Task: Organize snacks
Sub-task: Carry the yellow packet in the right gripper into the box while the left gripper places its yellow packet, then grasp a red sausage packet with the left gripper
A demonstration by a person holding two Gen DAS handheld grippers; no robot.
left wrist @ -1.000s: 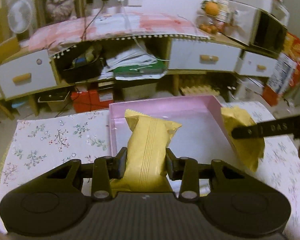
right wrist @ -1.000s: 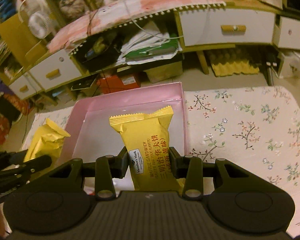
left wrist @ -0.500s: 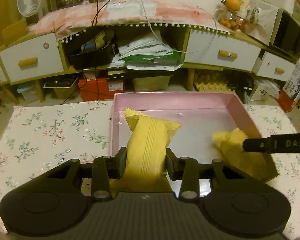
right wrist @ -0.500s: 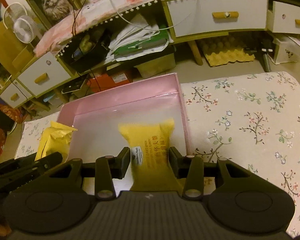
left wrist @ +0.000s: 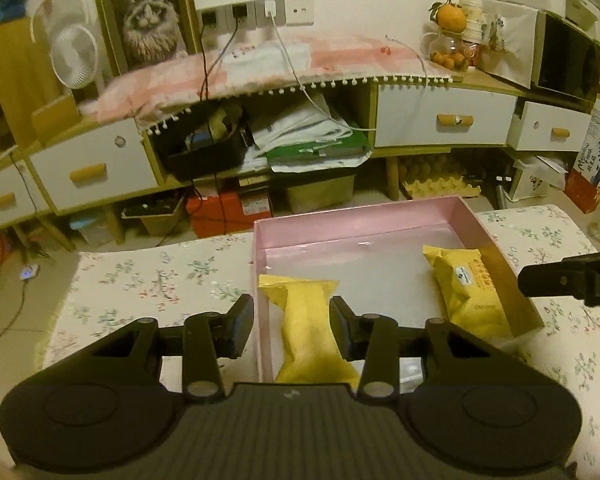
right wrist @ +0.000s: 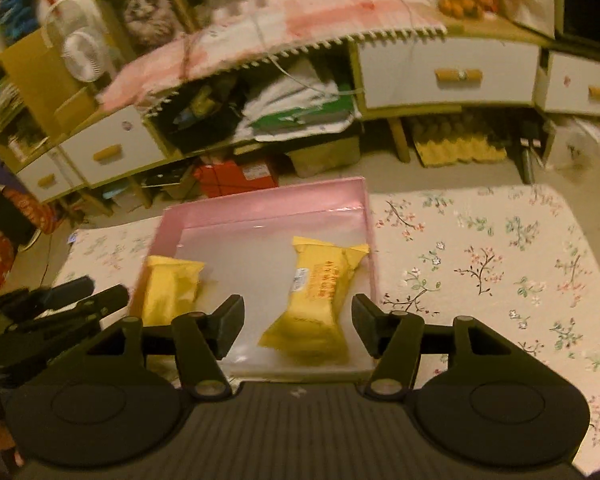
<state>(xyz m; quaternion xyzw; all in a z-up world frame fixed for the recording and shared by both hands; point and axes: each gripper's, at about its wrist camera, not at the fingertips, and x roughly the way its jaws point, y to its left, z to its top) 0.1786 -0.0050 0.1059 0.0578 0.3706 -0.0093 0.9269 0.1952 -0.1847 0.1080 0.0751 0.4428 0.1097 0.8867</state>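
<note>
The left gripper [left wrist: 292, 326] hangs over the near left corner of the shallow pink cardboard box [left wrist: 360, 216], which sits on the table covered with a floral cloth [left wrist: 148, 280]. Its fingers [left wrist: 240, 326] stand moderately apart. A plain-backed yellow foil snack packet [left wrist: 308, 332] lies on the box floor beneath them, closer to the right finger than to the left; whether that finger touches the wrapper cannot be told, and the left finger sits outside the box wall, clear of the packet.

The right gripper [right wrist: 298, 328] is above the near right part of the same box [right wrist: 268, 200]. Its fingers [right wrist: 230, 326] are spreading wider, and a yellow foil snack packet with red printed lettering [right wrist: 320, 300] lies flat on the box floor in the gap between them, tilted, with space on both sides, so neither finger presses on it. Past the left finger, further left in the box, the plain packet [right wrist: 172, 288] lies against the left wall.

From the left wrist view, the lettered packet [left wrist: 472, 296] lies well to the right of the fingers, along the box's right wall, with the right gripper's dark tip [left wrist: 572, 280] just beyond that wall.
</note>
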